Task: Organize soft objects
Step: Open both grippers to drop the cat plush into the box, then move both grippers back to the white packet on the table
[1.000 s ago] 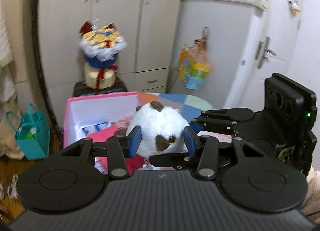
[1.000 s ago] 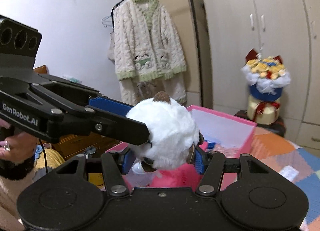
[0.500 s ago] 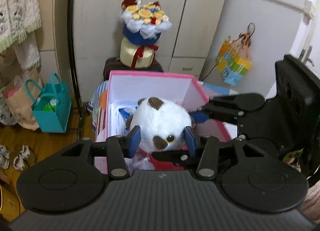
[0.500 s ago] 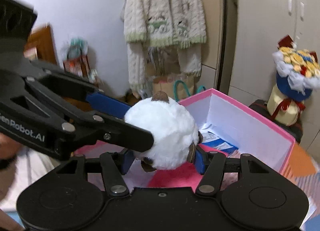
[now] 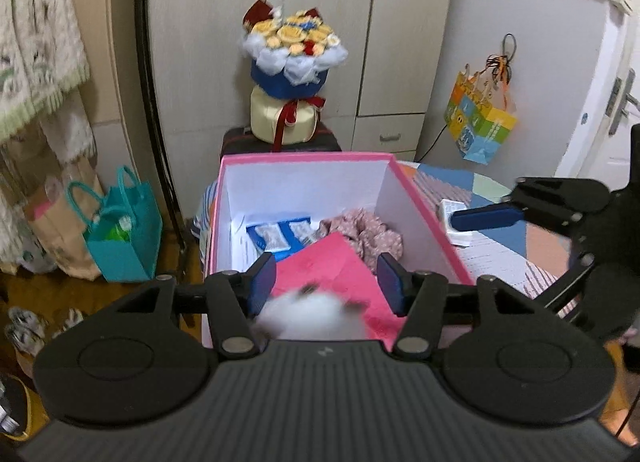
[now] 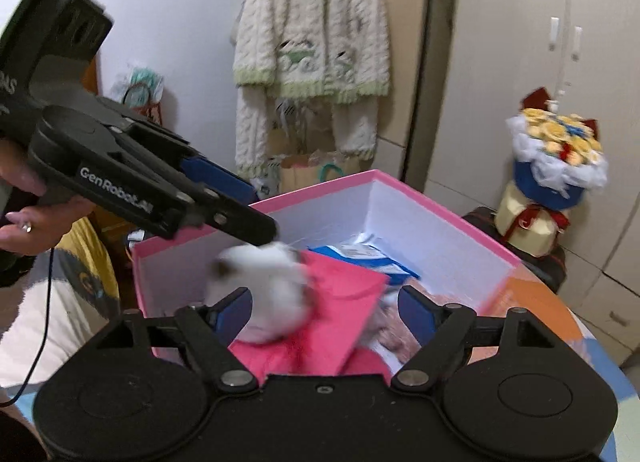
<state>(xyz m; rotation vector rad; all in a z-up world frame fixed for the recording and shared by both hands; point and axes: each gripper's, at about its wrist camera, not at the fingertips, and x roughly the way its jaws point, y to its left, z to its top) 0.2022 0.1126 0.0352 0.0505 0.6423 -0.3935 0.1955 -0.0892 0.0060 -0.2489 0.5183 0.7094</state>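
A white plush toy (image 5: 314,316) with brown patches is blurred, inside the near end of the pink box (image 5: 308,160), free of both grippers; it also shows in the right wrist view (image 6: 266,292). My left gripper (image 5: 326,282) is open above the box. My right gripper (image 6: 326,312) is open over the box (image 6: 440,208) too. The box holds a pink sheet (image 5: 332,266), a blue packet (image 5: 278,234) and a floral cloth (image 5: 366,232).
The box stands on a patchwork surface (image 5: 480,246) with a small white box (image 5: 454,218). A flower bouquet (image 5: 294,74) stands on a dark case behind. A teal bag (image 5: 120,230) sits on the floor at left. A knitted cardigan (image 6: 312,34) hangs by the wardrobe.
Both grippers have opened and let go of the plush toy, which has dropped into the pink box. The right gripper has drawn away to the right.
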